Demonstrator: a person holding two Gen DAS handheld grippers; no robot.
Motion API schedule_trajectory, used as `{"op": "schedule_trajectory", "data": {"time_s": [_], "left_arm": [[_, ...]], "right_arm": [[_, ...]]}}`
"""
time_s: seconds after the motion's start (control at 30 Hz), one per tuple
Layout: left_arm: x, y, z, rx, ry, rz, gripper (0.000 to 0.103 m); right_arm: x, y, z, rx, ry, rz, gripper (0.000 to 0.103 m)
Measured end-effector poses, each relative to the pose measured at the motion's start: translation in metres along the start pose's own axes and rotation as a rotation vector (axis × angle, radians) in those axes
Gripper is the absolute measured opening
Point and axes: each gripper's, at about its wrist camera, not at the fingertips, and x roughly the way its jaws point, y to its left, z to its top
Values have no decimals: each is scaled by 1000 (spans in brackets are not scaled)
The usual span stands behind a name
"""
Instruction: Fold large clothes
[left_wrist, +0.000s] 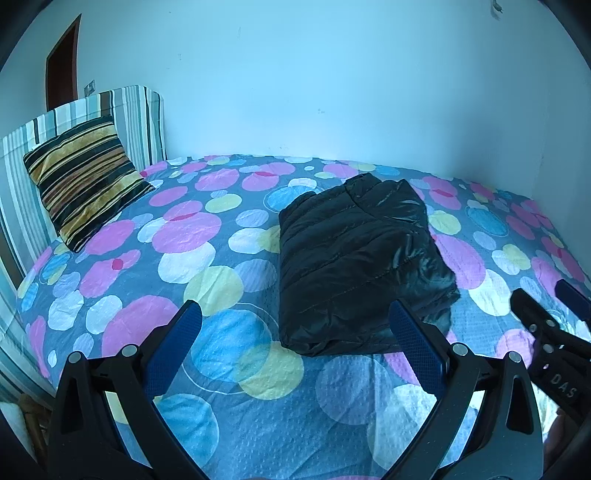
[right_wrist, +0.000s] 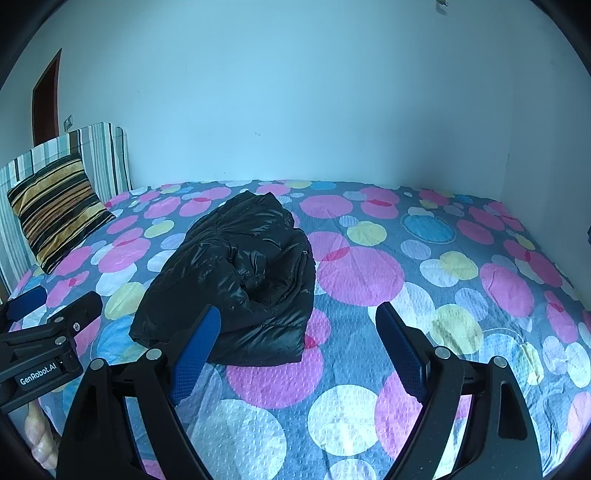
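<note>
Left gripper (left_wrist: 295, 317): lower frame, jaws spread wide, nothing between them. Right gripper (right_wrist: 298, 323): lower frame, jaws likewise wide apart and empty. Black puffer jacket (left_wrist: 354, 266): folded into a compact bundle, centre of frame, lying on the bed (left_wrist: 207, 236) with its circle-print cover. Striped cushion (left_wrist: 83, 179): upper left, leaning against the striped headboard (left_wrist: 136, 122).

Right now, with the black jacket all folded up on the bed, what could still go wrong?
The puffy black jacket looks slippery and bulges on top, so the fold might spring open by itself. The left gripper hangs open with one finger right by the jacket's near corner; a bump there could tug the bundle loose. The right gripper is open and close too, so lifting both away carefully seems wise.
</note>
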Motion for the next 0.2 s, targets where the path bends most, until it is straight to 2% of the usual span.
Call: {"op": "schedule_trajectory", "data": {"time_s": [0.2], "left_arm": [[32, 26, 1, -38, 41, 24, 101]], "right_arm": [[13, -18, 1, 14, 20, -28, 85]]}}
